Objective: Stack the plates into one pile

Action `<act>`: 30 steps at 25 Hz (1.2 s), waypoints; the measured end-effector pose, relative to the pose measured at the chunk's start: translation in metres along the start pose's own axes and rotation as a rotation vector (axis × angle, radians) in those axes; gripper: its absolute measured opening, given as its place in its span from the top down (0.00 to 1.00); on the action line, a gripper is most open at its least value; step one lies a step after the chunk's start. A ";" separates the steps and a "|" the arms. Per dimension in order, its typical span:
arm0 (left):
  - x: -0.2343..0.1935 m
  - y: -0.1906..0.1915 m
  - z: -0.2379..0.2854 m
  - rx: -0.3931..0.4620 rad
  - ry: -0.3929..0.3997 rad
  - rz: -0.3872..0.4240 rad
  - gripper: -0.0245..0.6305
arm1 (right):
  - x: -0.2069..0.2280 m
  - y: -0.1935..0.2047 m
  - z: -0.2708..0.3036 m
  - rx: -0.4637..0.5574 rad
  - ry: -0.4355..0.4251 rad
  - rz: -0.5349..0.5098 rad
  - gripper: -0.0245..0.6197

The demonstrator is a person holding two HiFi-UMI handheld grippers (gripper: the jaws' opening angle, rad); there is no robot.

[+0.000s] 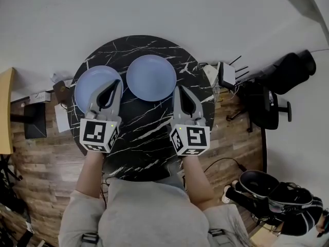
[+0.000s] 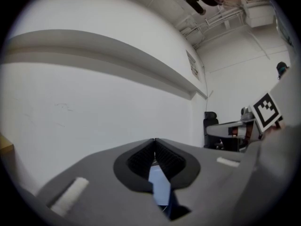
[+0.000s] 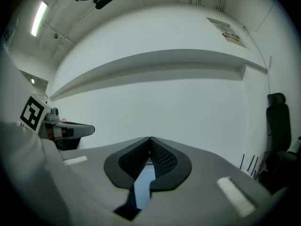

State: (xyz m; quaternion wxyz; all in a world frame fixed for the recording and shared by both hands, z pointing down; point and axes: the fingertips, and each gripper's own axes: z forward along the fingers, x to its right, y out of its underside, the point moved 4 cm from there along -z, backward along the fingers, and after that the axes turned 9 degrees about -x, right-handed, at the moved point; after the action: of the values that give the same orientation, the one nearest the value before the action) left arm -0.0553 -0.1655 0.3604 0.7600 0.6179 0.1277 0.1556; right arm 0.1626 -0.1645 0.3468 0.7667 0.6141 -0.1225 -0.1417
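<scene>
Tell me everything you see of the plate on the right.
The right plate is round, pale blue and smooth, like ceramic or plastic, with a shallow raised rim and nothing on it. It lies flat, face up, on the far part of the black marbled table, close beside the other plate and not stacked. The right tool has its shut tip by the plate's right edge; no contact shows.

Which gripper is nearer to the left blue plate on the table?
Left. The left gripper lies over the left plate in the head view; the right gripper is beyond the other plate.
</scene>
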 end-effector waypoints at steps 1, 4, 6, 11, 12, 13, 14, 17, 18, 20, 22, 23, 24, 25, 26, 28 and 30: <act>0.004 0.000 0.003 -0.002 0.012 0.000 0.87 | 0.005 0.001 -0.003 0.001 0.009 0.005 0.96; 0.014 0.000 0.011 -0.017 0.036 -0.004 0.87 | 0.017 0.004 -0.008 -0.002 0.033 0.021 0.96; 0.017 0.003 0.018 -0.044 0.045 -0.010 0.87 | 0.024 0.005 -0.008 -0.014 0.039 0.036 0.96; 0.022 0.024 0.035 -0.160 0.064 -0.078 0.87 | 0.039 0.024 -0.001 -0.137 0.033 0.100 0.96; 0.024 0.030 0.038 -0.189 0.068 -0.092 0.87 | 0.041 0.031 0.002 -0.174 0.031 0.110 0.96; 0.025 0.036 0.040 -0.221 0.072 -0.102 0.87 | 0.043 0.038 0.004 -0.210 0.030 0.119 0.96; 0.026 0.043 0.042 -0.255 0.074 -0.111 0.87 | 0.045 0.044 0.006 -0.244 0.028 0.128 0.96; 0.028 0.064 0.048 -0.346 0.074 -0.157 0.87 | 0.050 0.063 0.009 -0.323 0.020 0.159 0.96; 0.028 0.070 0.050 -0.369 0.070 -0.176 0.87 | 0.052 0.068 0.011 -0.343 0.017 0.167 0.96; 0.028 0.080 0.053 -0.405 0.057 -0.203 0.87 | 0.055 0.077 0.014 -0.379 0.009 0.178 0.95; 0.030 0.089 0.057 -0.432 0.055 -0.227 0.87 | 0.060 0.084 0.019 -0.411 0.000 0.187 0.95; 0.031 0.093 0.060 -0.442 0.058 -0.239 0.87 | 0.063 0.087 0.022 -0.428 -0.003 0.193 0.95; 0.032 0.097 0.062 -0.453 0.059 -0.252 0.87 | 0.067 0.090 0.025 -0.446 -0.006 0.199 0.95; 0.034 0.102 0.065 -0.466 0.055 -0.262 0.87 | 0.070 0.093 0.029 -0.465 -0.011 0.202 0.95; 0.034 0.106 0.068 -0.481 0.048 -0.272 0.87 | 0.073 0.096 0.033 -0.485 -0.017 0.202 0.95; 0.036 0.116 0.073 -0.511 0.031 -0.297 0.87 | 0.079 0.103 0.041 -0.522 -0.035 0.196 0.95; 0.037 0.127 0.078 -0.537 0.010 -0.335 0.85 | 0.084 0.108 0.048 -0.548 -0.055 0.192 0.95</act>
State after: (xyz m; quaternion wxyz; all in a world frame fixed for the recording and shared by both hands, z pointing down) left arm -0.0012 -0.1969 0.5004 0.9104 0.3647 0.1859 0.0593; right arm 0.2303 -0.2169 0.4634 0.9103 0.3657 -0.1578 -0.1128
